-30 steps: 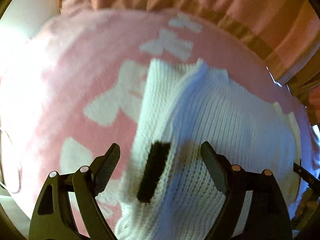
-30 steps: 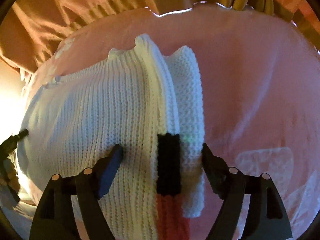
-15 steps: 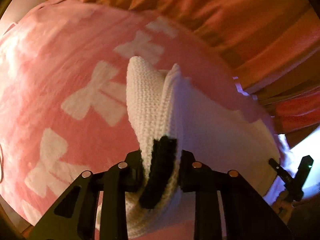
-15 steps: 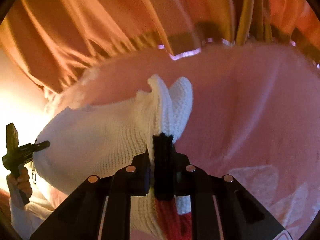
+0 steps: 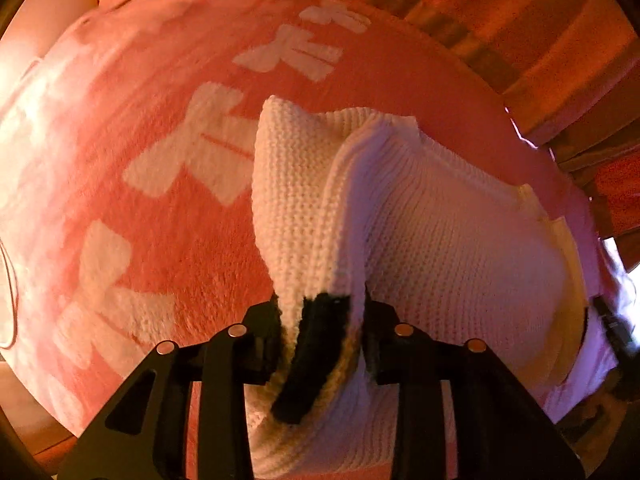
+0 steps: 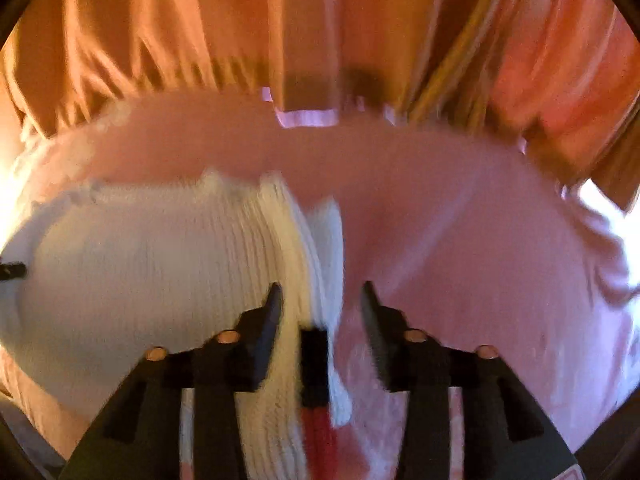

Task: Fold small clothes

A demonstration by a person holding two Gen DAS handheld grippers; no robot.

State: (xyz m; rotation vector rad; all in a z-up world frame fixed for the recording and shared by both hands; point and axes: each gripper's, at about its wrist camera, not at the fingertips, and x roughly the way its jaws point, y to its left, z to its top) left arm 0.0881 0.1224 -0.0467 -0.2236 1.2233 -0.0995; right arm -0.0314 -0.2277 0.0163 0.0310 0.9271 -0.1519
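On a pink bow-print blanket [image 5: 180,264] before orange curtains [image 6: 240,28], left gripper [image 5: 320,336] jaws pinching white knit sweater [image 5: 440,240], right gripper [image 6: 320,312] jaws parted.

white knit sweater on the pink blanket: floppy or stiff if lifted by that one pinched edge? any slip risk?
Likely floppy: where the left gripper pinches the sweater, the knit bunches into a soft ridge. Probably bulky but light; chunky ribbing, loose folds. Slip seems unlikely from shut jaws, but the right gripper stands open around its edge, so that side would sag on the blanket.
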